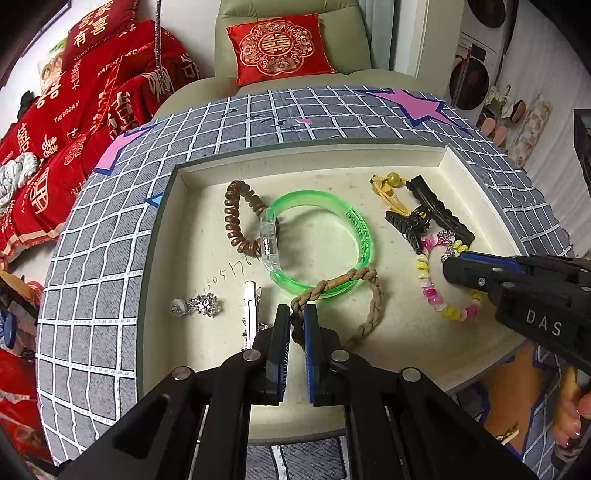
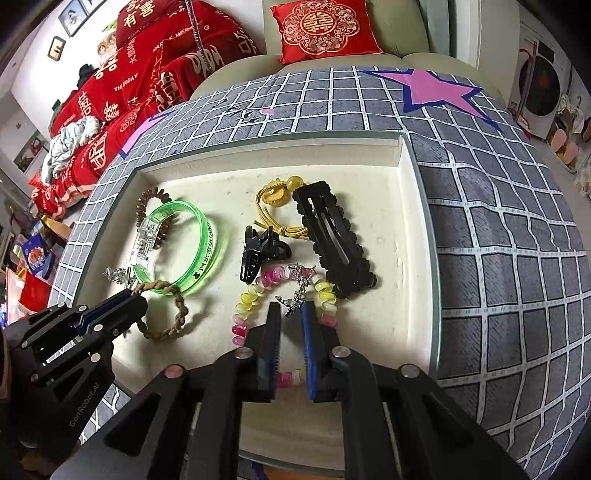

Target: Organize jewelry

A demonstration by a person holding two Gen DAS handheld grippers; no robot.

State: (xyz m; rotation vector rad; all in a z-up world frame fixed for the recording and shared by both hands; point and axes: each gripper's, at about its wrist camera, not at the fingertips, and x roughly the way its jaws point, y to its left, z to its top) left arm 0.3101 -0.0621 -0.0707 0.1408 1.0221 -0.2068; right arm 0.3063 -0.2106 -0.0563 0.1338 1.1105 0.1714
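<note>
two grippers are down in the tray (image 1: 452, 157). left gripper (image 1: 296, 314) is clamped on the braided cord (image 1: 371, 295), which lies by the green bangle (image 1: 321, 240). right gripper (image 2: 291, 314) has its jaws slightly parted around the bead bracelet (image 2: 251, 295) clasp, not pressing it. looks like pick-up time: right needs to close, then both lift clear.

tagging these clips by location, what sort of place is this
Most likely a home living room or bedroom, dressed for a wedding: a pale armchair holding a red double-happiness cushion, red embroidered bedding piled alongside, and framed pictures on the wall.
</note>
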